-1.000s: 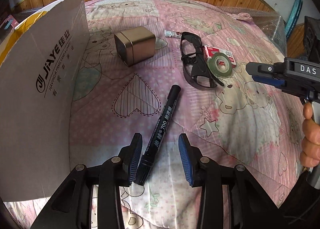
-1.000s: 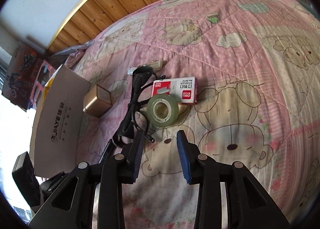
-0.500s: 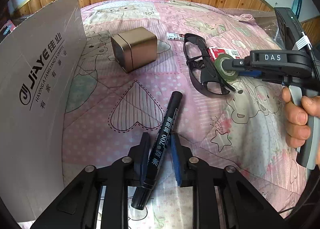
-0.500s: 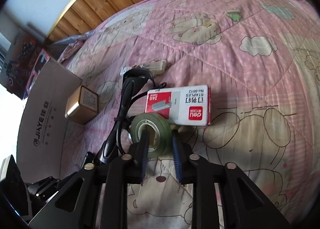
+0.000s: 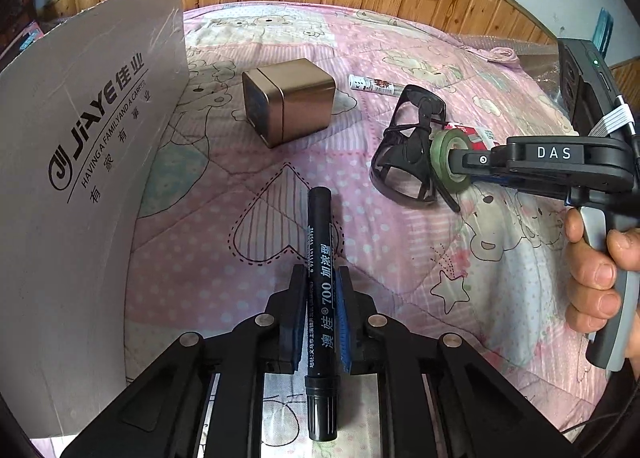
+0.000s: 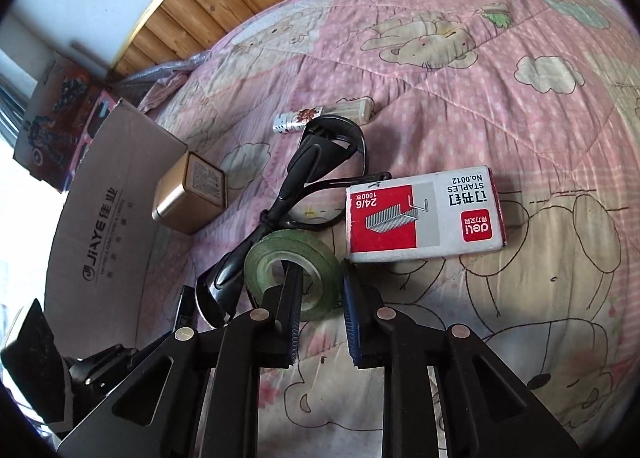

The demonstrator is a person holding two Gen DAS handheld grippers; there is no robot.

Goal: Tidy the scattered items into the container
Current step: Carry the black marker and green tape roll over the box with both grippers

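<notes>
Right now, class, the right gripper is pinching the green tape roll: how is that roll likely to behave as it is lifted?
The tape roll looks stiff, so it should probably keep its ring shape. One finger sits in its hole, the other outside, gripping one wall only; it may pivot. If released on edge, it would likely roll across the quilt.

The right tool (image 6: 320,310) grips the green tape roll (image 6: 294,270), one finger through its core, the other outside its wall. Just beyond, on the pink quilted bed (image 6: 500,106), lie a Deli staples box (image 6: 424,214), black safety glasses (image 6: 316,162), a gold tin (image 6: 190,194) and a cardboard box (image 6: 108,214).
</notes>
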